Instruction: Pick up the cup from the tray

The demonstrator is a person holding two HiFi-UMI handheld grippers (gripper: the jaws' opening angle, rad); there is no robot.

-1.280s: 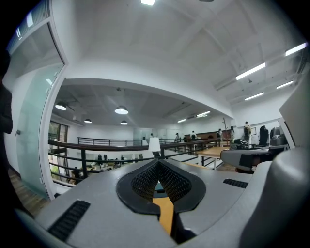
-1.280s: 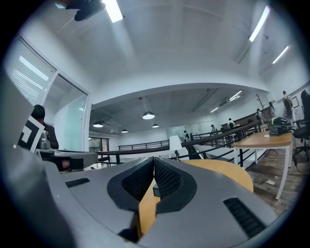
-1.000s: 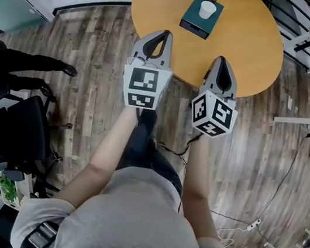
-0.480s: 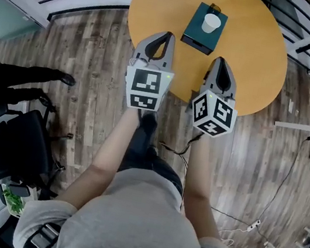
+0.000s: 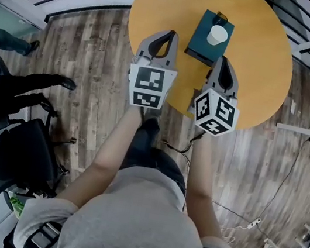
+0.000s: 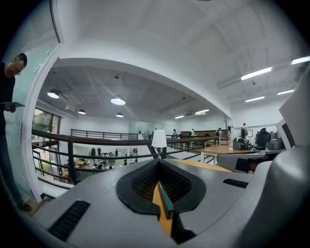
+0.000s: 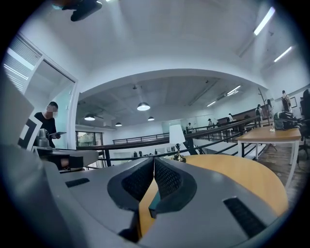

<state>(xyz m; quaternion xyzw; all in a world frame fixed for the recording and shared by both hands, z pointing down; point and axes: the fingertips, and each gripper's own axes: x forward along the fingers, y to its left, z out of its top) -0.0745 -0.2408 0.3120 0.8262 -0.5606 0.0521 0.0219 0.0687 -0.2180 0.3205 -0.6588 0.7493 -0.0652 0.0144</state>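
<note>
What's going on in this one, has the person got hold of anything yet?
Not yet. A person stands at a round wooden table with a gripper in each hand. The left gripper and the right gripper both have their jaws together with nothing between them, and both hang over the table's near edge. A white cup stands upright on a dark teal tray just beyond the right gripper. The cup is untouched.

bright, even ceiling-lamp light; sharp pictures, strong fisheye bending, dark vignetted corners.
</note>
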